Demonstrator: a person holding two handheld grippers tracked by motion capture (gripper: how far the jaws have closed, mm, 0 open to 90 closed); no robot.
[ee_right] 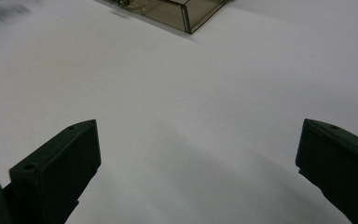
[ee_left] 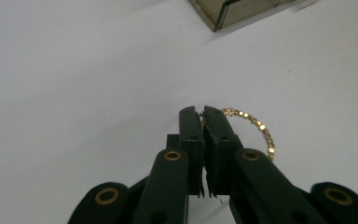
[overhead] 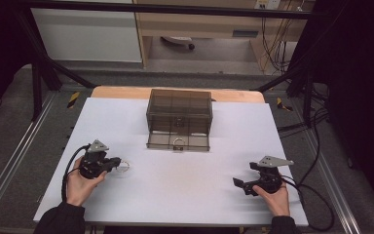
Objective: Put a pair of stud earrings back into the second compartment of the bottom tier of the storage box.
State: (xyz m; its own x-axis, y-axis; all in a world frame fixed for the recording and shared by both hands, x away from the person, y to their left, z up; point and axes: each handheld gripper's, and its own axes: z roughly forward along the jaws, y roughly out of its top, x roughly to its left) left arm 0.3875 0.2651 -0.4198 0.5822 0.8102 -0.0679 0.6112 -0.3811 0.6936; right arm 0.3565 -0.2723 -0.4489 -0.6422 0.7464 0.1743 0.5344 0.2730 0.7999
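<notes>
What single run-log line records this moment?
left gripper: shut on gold bracelet | right gripper: open, nothing between fingers | smoky clear box: drawer out

High overhead, 2 close views, shared box [overhead: 178, 118]

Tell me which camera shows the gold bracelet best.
The left gripper view: the gold bracelet sits close up, its beaded links distinct, pinched by the left gripper. The high view shows only a faint small ring on the white table.
</notes>
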